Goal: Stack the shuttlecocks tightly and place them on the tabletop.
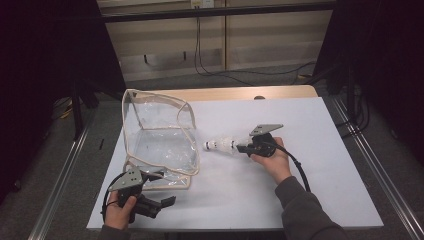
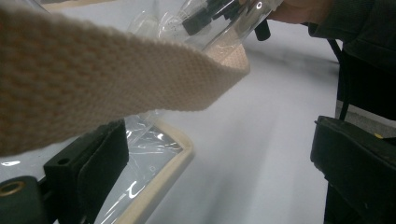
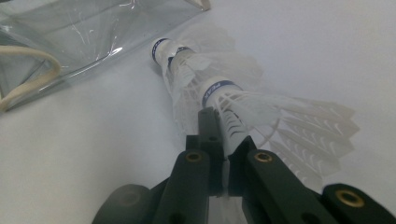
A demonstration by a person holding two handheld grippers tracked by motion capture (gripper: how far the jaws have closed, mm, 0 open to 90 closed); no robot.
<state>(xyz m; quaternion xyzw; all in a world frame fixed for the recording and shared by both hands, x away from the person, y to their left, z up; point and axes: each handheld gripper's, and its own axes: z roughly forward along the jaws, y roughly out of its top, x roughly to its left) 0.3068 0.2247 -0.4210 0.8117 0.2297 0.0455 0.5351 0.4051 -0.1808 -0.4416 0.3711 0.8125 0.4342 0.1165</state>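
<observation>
White shuttlecocks (image 3: 210, 88) pinched in right gripper (image 3: 224, 140) jaws, blue-banded corks visible close up

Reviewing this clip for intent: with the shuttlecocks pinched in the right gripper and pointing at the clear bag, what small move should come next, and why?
Probably ease the right gripper toward the clear bag, corks first. It is shut on the stacked shuttlecocks, whose tips lie just short of the bag's side. The left gripper, jaws open, sits at the bag's near corner with the webbing strap above it, so it may need to hold the mouth open first.

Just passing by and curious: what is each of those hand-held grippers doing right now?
Left gripper: open, holding nothing, jaws beside the clear bag.
Right gripper: closed on a stack of shuttlecocks.
</observation>
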